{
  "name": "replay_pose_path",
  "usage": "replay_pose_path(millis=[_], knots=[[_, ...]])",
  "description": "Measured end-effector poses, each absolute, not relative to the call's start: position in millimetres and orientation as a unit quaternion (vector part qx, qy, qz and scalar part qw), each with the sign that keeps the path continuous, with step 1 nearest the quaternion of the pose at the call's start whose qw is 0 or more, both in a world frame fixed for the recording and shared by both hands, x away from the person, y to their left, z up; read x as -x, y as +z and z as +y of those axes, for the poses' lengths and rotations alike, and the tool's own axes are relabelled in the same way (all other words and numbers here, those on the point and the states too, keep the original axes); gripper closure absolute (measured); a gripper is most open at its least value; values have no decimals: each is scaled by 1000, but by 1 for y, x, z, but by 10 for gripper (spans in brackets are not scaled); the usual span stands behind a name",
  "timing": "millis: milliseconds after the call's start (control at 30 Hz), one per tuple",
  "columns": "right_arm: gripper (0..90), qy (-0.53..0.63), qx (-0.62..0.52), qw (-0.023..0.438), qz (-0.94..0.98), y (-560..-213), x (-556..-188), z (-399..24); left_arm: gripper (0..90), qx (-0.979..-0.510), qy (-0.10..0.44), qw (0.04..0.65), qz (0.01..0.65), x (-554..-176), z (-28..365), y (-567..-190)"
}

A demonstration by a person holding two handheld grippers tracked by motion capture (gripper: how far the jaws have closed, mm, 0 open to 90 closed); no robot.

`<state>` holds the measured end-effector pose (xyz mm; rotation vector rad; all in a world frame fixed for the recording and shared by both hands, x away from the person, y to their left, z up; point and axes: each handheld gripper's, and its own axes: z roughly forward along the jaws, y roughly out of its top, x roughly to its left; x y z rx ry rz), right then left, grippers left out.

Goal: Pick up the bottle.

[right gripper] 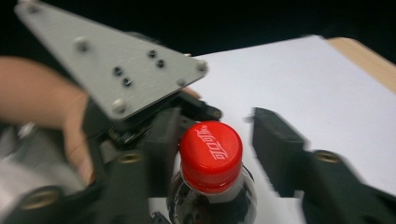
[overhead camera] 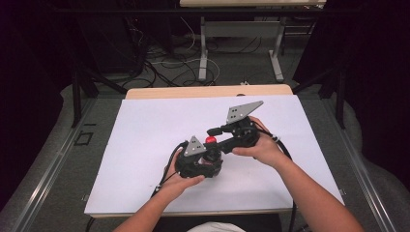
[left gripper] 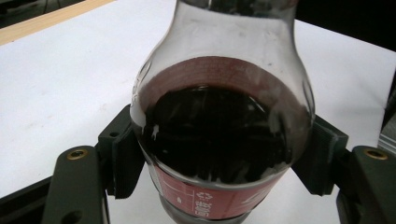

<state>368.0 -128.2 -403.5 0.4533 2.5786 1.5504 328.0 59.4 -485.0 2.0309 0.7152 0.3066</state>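
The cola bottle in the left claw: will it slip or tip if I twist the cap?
The cola bottle looks mostly full, so probably heavy for its size. Its smooth, rounded wall may spin between the left claw pads. The right claw straddles the red cap open, so tipping seems unlikely.

hand-held gripper (left gripper: 219, 154) | jaws clamp cola bottle (left gripper: 219, 135) | white table (left gripper: 56, 79)

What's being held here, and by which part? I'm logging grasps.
The left gripper clamps the cola bottle by its body; the right gripper brackets the red cap, not closed.
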Motion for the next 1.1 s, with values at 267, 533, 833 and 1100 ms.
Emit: replay_pose_path(millis=[267,533,833,1100], knots=[[567,482,-272,144,820,-401,-336,-110,297,-824,137,458,303,-328,60,-483],[609,494,-146,69,854,-402,-360,-120,297,-830,122,464,284,-325,64,-484],[450,503,-153,59,849,-400,-365,-126,297,-827,130,463,290,-328,61,-482],[557,467,-251,185,827,-398,-332,-107,297,-824,135,462,300,-326,58,-482]])
